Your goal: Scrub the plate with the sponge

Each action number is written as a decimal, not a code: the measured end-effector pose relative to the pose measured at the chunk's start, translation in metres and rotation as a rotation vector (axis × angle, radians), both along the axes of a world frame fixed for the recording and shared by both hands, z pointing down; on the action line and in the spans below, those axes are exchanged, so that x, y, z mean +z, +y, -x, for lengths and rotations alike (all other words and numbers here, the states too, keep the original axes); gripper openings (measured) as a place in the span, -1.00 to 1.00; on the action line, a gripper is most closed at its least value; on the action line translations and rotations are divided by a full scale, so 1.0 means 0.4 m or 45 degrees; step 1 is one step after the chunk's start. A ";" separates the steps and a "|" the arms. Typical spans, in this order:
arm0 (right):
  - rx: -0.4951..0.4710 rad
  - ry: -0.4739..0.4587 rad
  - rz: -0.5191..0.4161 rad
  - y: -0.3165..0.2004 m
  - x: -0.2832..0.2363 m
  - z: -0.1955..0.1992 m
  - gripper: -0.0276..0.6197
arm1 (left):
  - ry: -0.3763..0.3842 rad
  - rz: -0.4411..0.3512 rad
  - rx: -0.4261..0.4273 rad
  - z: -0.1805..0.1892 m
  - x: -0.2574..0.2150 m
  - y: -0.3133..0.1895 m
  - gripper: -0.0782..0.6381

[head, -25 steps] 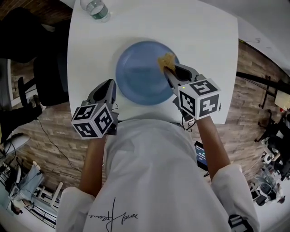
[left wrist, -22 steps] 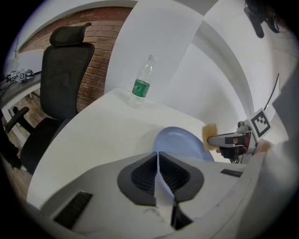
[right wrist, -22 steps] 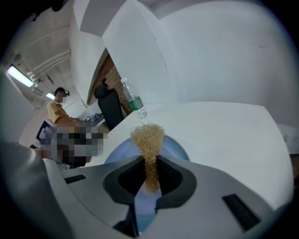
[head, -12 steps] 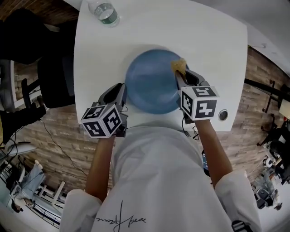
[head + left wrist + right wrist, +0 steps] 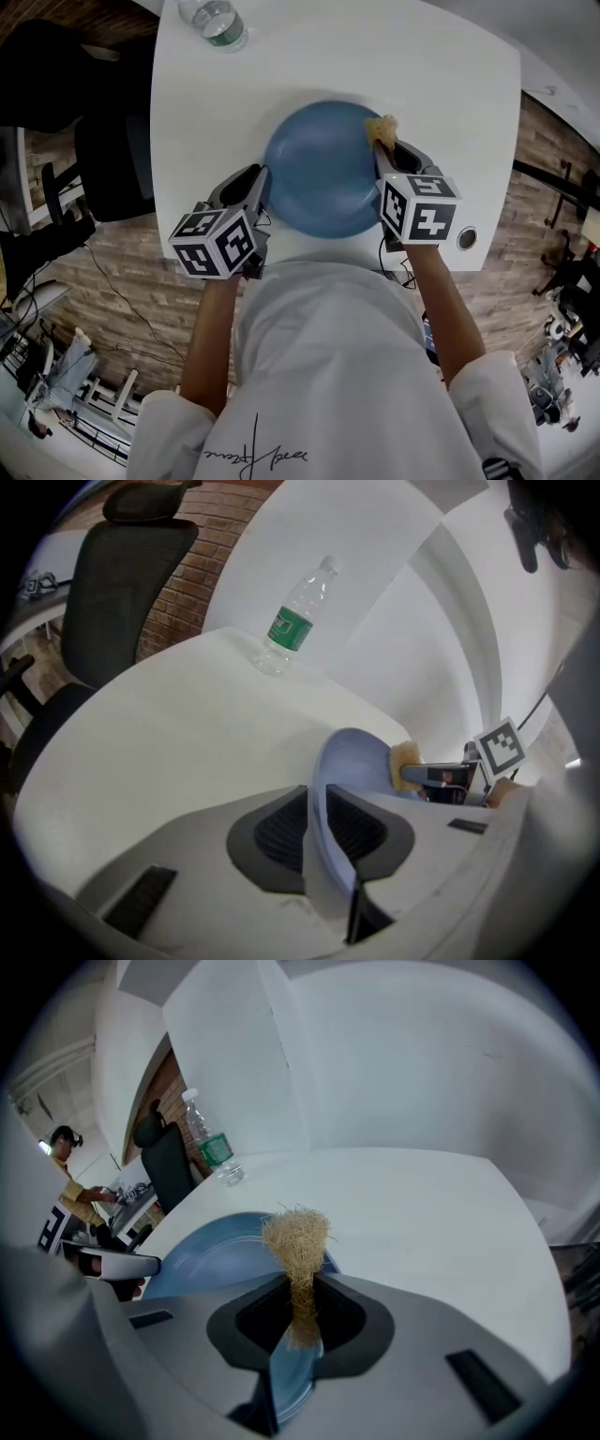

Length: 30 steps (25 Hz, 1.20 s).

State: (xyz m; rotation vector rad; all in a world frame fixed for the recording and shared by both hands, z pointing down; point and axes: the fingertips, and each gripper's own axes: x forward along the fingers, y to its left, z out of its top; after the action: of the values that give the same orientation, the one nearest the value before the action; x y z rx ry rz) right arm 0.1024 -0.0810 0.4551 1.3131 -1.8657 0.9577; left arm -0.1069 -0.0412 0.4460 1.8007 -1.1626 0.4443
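The left gripper (image 5: 319,829) has its jaws closed on the near-left rim of the blue plate (image 5: 352,761), the thin edge pinched between the two dark ribbed pads (image 5: 279,829). In the head view the left gripper (image 5: 251,184) meets the plate (image 5: 317,171) at its left edge, with the marker cube (image 5: 214,242) just nearer the person than the plate. The right gripper (image 5: 298,1314) is clamped on the sponge (image 5: 297,1232), a straw-coloured tuft of coarse fibres squeezed narrow between the jaws and fanning out above them. Seen from the head, the right gripper (image 5: 388,152) lies along the plate's right side, and the sponge (image 5: 381,128) sits at the plate's far-right rim, on or against the edge. The left gripper view shows the sponge (image 5: 405,757) pressed to that same rim. The right marker cube (image 5: 419,208) is at the plate's near-right. The plate lies on a white table (image 5: 441,84), close to the table's near edge. A clear water bottle (image 5: 214,21) with a green label stands well beyond the plate, to its far left. A round hole (image 5: 466,238) in the tabletop lies to the plate's near-right, past the right cube. A black office chair (image 5: 122,583) stands off the table on the plate's left side.
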 end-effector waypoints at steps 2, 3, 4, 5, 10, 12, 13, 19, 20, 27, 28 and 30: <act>-0.004 0.014 0.010 0.000 0.002 0.000 -0.78 | -0.016 -0.012 0.036 -0.009 0.000 -0.005 -0.55; -0.007 0.019 0.020 0.001 0.003 0.001 -0.78 | -0.019 -0.017 0.043 -0.012 0.000 -0.008 -0.55; -0.007 0.020 0.031 0.002 0.004 0.002 -0.78 | -0.014 -0.021 0.042 -0.015 -0.001 -0.012 -0.55; -0.004 0.018 0.043 0.002 0.006 0.003 -0.78 | -0.006 -0.024 0.039 -0.019 -0.002 -0.017 -0.55; 0.021 0.073 0.066 -0.007 0.017 0.004 -0.78 | -0.053 -0.053 0.076 -0.027 0.000 -0.032 -0.73; 0.034 0.101 0.064 -0.008 0.020 0.000 -0.78 | -0.042 -0.050 0.079 -0.031 0.002 -0.030 -0.73; 0.043 0.110 0.065 -0.009 0.020 -0.002 -0.78 | -0.034 -0.048 0.080 -0.033 0.002 -0.030 -0.72; 0.082 0.133 0.063 -0.026 0.025 0.017 -0.78 | -0.061 -0.062 0.109 -0.024 0.002 -0.038 -0.72; 0.085 0.128 0.066 -0.027 0.026 0.021 -0.78 | -0.076 -0.067 0.119 -0.025 0.002 -0.037 -0.73; 0.090 0.119 0.085 -0.039 0.034 0.036 -0.78 | -0.073 -0.070 0.141 -0.031 0.003 -0.036 -0.73; 0.090 0.119 0.084 -0.041 0.034 0.038 -0.78 | -0.083 -0.075 0.147 -0.032 0.002 -0.036 -0.73; 0.093 0.111 0.084 -0.044 0.033 0.043 -0.78 | -0.100 -0.083 0.164 -0.032 0.001 -0.036 -0.73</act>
State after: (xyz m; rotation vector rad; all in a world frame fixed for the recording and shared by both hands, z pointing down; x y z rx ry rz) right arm 0.0850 -0.0985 0.4685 1.3697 -1.7167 0.9751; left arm -0.0943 -0.0555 0.4464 1.9371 -1.1301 0.5625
